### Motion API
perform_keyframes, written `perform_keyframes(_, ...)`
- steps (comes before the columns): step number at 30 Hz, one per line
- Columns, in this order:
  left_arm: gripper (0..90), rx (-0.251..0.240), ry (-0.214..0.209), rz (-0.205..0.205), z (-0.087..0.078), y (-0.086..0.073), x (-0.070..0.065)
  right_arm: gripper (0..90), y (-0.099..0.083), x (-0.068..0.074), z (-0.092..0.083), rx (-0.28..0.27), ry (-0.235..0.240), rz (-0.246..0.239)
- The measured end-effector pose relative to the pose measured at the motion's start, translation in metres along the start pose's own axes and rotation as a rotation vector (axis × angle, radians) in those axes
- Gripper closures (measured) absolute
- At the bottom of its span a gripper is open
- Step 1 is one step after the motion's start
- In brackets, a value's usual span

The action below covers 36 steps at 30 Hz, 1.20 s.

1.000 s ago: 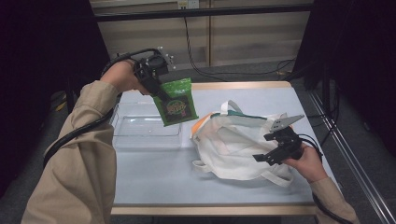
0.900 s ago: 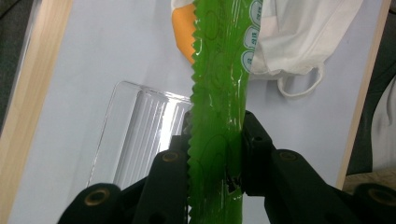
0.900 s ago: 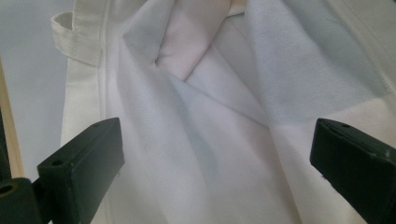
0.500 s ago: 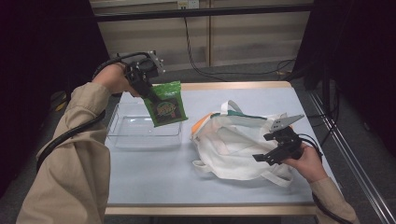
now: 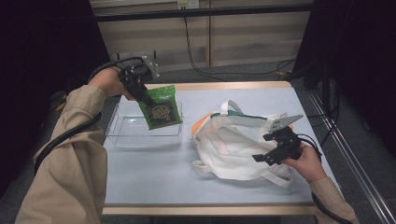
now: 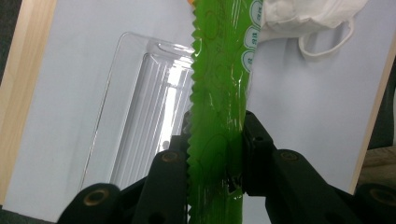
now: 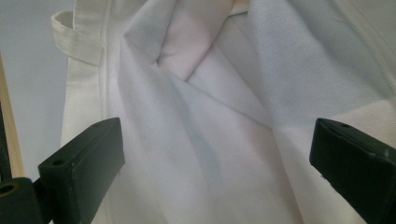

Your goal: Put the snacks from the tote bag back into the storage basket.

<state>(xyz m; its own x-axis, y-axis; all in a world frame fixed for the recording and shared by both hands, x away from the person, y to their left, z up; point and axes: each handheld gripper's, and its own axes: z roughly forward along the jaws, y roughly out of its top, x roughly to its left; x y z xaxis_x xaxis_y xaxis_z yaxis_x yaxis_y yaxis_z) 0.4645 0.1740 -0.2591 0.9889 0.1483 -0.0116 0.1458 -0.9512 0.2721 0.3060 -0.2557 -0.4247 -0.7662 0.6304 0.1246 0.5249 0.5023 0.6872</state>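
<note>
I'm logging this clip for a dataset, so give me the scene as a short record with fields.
left gripper: shut on the green packet, held above the clear tray
right gripper: open, over the white bag
clear tray: nothing inside, left of the bag
table: pale blue top, wooden edge

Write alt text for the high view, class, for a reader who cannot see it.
The left gripper holds a green snack packet above a clear plastic tray on a pale table. The right gripper, jaws open, rests over a white cloth bag lying alongside.
</note>
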Motion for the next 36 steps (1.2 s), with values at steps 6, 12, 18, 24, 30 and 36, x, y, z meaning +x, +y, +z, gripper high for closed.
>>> perform_keyframes(6,75.0,0.008,-0.002,0.008,0.003,-0.005,-0.001,2.4,0.001,0.0,0.002,0.004,0.008,0.0)
perform_keyframes(12,75.0,0.014,-0.004,0.005,0.01,-0.01,0.001,2.4,0.003,0.001,0.005,0.005,0.012,-0.011)
perform_keyframes(18,74.9,0.005,-0.009,-0.004,0.016,-0.014,0.002,2.4,0.005,0.001,0.006,0.009,0.014,-0.015)
perform_keyframes(24,74.7,-0.008,-0.001,0.002,0.02,-0.012,0.002,2.4,0.005,0.001,0.008,0.009,0.014,-0.021)
perform_keyframes(30,74.7,-0.002,0.004,0.03,0.017,-0.012,0.002,2.4,0.006,0.001,0.008,0.007,0.022,-0.023)
perform_keyframes(36,74.7,-0.006,0.002,0.026,0.017,-0.017,0.001,2.4,0.006,0.001,0.009,0.012,0.018,-0.024)
